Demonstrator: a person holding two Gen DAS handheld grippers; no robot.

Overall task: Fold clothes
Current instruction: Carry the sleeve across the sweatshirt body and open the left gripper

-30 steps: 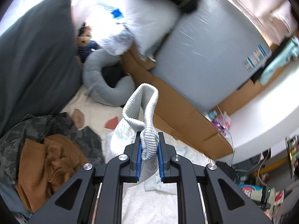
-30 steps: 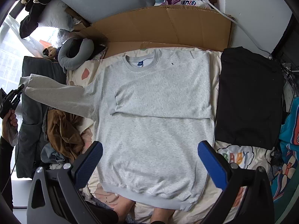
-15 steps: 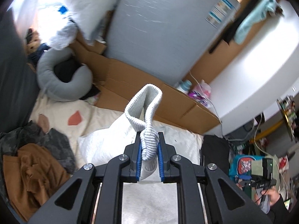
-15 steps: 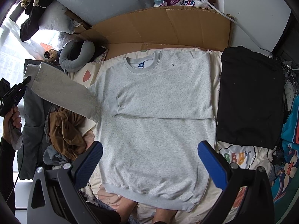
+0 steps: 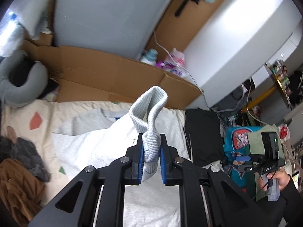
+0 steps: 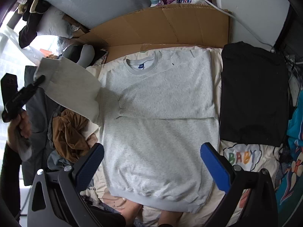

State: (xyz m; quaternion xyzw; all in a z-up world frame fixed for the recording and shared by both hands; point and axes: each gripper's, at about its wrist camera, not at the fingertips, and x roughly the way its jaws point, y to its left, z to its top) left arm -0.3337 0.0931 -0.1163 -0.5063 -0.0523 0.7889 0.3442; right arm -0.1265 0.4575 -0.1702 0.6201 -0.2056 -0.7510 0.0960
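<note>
Left gripper (image 5: 151,158) jaws clamped on ribbed cuff (image 5: 149,124) (grey sweatshirt (image 6: 161,113)) | right gripper (image 6: 151,167) jaws wide apart — empty

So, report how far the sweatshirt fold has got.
Done: one sleeve already lies folded across the chest of the grey sweatshirt. In hand: the left tool is shut on the other sleeve's ribbed cuff, lifted off the bed. Left: lay that sleeve across, then fold the body. The right tool hangs open above the hem.

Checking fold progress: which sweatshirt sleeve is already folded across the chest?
The one on the side near the black garment: that sleeve lies flat across the grey sweatshirt. The other sleeve hangs lifted, its cuff in the left gripper.
</note>
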